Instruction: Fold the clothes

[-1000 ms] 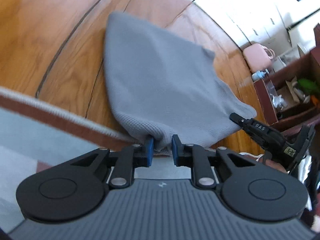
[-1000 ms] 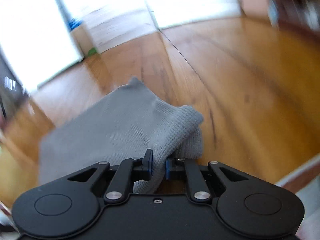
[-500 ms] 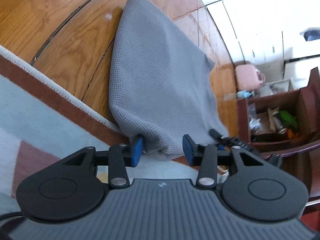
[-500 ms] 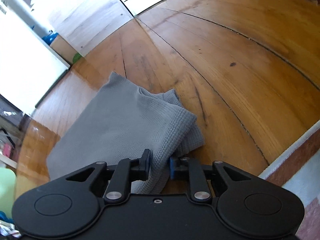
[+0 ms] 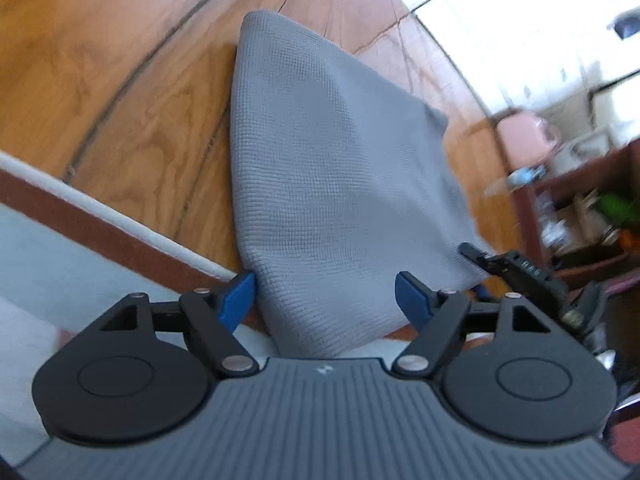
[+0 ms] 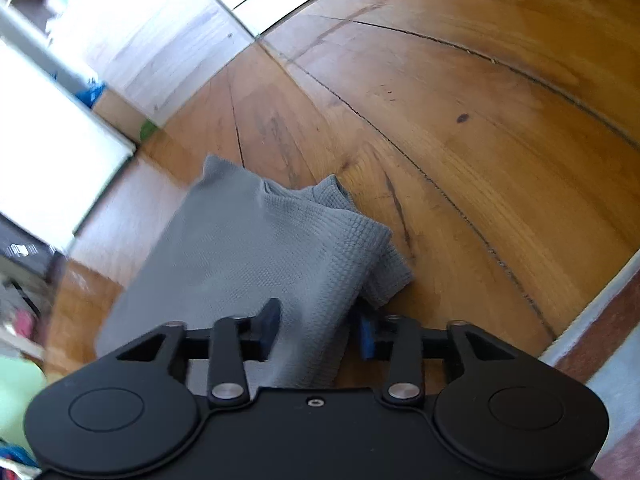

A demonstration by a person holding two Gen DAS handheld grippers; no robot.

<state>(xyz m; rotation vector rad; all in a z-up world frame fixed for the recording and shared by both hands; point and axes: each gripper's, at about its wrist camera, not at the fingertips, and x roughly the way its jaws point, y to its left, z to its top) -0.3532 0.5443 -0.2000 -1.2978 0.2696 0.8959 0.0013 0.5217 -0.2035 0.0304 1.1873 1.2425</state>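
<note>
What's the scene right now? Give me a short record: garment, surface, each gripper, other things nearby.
garment: grey knit cloth, folded, lying flat
surface: wooden floor, beside a rug with a brown border
left gripper: jaws opening, near edge of cloth between the pads, not pinched
right gripper: jaws opening, folded corner of cloth between the pads, no longer clamped
nearby: dark wooden shelf with clutter, pink container
</note>
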